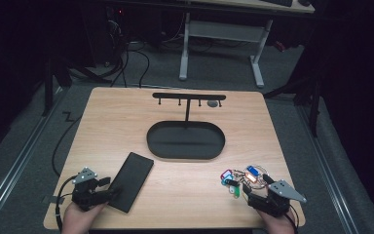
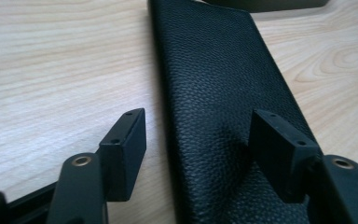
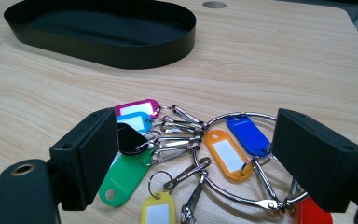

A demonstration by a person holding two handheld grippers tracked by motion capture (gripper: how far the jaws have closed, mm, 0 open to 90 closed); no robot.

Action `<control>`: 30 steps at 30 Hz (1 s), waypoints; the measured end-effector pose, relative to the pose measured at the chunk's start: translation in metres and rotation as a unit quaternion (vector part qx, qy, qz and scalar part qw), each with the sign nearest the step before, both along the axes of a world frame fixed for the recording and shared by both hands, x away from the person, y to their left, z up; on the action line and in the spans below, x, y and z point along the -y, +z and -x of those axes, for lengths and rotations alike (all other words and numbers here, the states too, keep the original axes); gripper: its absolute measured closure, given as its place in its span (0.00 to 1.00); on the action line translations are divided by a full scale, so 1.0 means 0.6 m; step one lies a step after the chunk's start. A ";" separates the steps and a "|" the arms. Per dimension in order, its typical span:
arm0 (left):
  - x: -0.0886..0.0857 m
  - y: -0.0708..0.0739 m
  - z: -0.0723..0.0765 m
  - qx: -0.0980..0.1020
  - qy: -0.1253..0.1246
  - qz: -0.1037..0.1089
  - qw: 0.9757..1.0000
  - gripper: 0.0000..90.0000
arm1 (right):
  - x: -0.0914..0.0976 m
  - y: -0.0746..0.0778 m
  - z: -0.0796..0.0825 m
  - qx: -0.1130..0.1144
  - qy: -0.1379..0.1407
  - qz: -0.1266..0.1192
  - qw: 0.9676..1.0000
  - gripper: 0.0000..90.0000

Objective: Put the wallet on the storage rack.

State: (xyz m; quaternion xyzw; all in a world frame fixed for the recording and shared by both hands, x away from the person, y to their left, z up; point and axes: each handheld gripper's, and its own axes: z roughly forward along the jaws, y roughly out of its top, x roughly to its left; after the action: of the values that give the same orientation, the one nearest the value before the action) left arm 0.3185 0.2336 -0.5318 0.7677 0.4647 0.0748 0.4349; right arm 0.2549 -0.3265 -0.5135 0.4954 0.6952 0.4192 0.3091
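A long black leather wallet [image 1: 132,178] [image 2: 214,70] lies flat on the wooden table at the front left. My left gripper [image 1: 111,187] [image 2: 198,126] is low at its near end, open. One pad hovers over the leather and the other stands over bare wood beside the wallet's edge. A metal ring of keys with several coloured tags [image 1: 238,179] [image 3: 223,154] lies at the front right. My right gripper [image 1: 253,184] [image 3: 196,135] stands open just behind it, its jaws spread wide to either side of the bunch, touching nothing.
A black oval tray [image 1: 151,141] [image 3: 121,53] sits mid-table. Behind it stands a black T-shaped hook rack [image 1: 189,96]. A small grey disc [image 1: 213,103] [image 3: 214,4] is set in the tabletop near the far edge. Bare wood lies between wallet and keys.
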 end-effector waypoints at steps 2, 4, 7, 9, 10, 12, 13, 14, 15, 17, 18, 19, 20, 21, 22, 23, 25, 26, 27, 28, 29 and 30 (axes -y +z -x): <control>0.000 -0.001 0.000 -0.003 0.001 0.005 1.000 0.43 | -0.001 0.000 0.000 0.001 0.001 0.001 1.000 0.16; 0.000 -0.001 0.001 -0.003 -0.003 0.006 1.000 0.46 | -0.001 0.000 0.000 0.001 0.001 0.002 1.000 0.16; 0.001 -0.001 0.002 -0.004 -0.005 0.009 1.000 0.48 | 0.000 0.000 0.000 0.000 0.001 0.002 1.000 0.16; 0.000 -0.002 0.001 -0.008 -0.005 0.014 1.000 0.50 | -0.001 0.000 0.000 -0.001 0.001 0.002 1.000 0.16; 0.000 -0.002 0.001 -0.010 -0.006 0.016 1.000 0.51 | -0.001 0.000 0.000 -0.001 0.002 0.001 1.000 0.16; -0.002 -0.004 0.000 -0.015 -0.005 0.021 1.000 0.52 | -0.001 0.000 0.000 -0.001 0.002 0.002 1.000 0.16; -0.003 -0.004 0.000 -0.016 -0.004 0.022 1.000 0.53 | -0.001 -0.001 -0.001 -0.002 0.002 0.002 1.000 0.16; -0.003 -0.004 0.000 -0.017 -0.004 0.024 1.000 0.54 | -0.001 -0.001 -0.001 -0.002 0.003 0.002 1.000 0.16; -0.004 -0.004 0.000 -0.017 -0.004 0.025 1.000 0.55 | -0.002 -0.001 -0.001 -0.002 0.003 0.003 1.000 0.16; -0.005 -0.004 0.001 -0.016 -0.004 0.026 1.000 0.60 | -0.003 -0.001 -0.001 -0.003 0.004 0.002 1.000 0.16; -0.006 -0.003 0.002 -0.013 -0.004 0.026 1.000 0.60 | -0.003 -0.001 -0.001 -0.003 0.004 0.002 1.000 0.16; -0.006 -0.003 0.003 -0.011 -0.003 0.025 1.000 0.63 | -0.004 -0.001 -0.001 -0.003 0.005 0.003 1.000 0.16; -0.006 -0.003 0.004 -0.009 -0.004 0.024 1.000 0.65 | -0.004 -0.001 -0.001 -0.003 0.005 0.003 1.000 0.16; -0.005 -0.002 0.006 -0.006 -0.003 0.024 1.000 0.66 | -0.004 -0.001 -0.001 -0.003 0.005 0.003 1.000 0.16; -0.004 -0.001 0.006 -0.006 -0.003 0.023 1.000 0.69 | -0.004 -0.001 -0.001 -0.003 0.004 0.002 1.000 0.16; -0.003 0.000 0.007 -0.007 -0.004 0.024 1.000 0.71 | -0.004 -0.001 -0.001 -0.003 0.004 0.002 1.000 0.16; 0.002 0.003 0.010 0.001 -0.008 0.013 1.000 0.74 | -0.004 0.000 0.000 -0.002 0.004 0.002 1.000 0.16; 0.005 0.006 0.013 0.009 -0.008 0.004 1.000 0.78 | -0.004 0.000 0.000 -0.001 0.004 0.003 1.000 0.16; 0.009 0.010 0.015 0.016 -0.009 -0.004 1.000 0.82 | -0.004 0.000 0.000 -0.002 0.004 0.003 1.000 0.16; 0.011 0.011 0.017 0.020 -0.011 -0.009 1.000 0.86 | -0.004 0.000 0.000 -0.001 0.004 0.003 1.000 0.16; 0.014 0.013 0.019 0.028 -0.012 -0.017 0.999 0.89 | -0.004 0.000 0.000 -0.002 0.004 0.002 1.000 0.16; 0.015 0.015 0.021 0.035 -0.012 -0.021 0.999 0.98 | -0.003 0.000 0.000 -0.001 0.005 0.003 1.000 0.16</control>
State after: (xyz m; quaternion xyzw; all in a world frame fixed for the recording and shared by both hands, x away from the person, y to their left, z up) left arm 0.3059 0.2245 -0.5229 0.7789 0.4386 0.1062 0.4355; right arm 0.2549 -0.3245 -0.5135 0.4917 0.6991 0.4178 0.3081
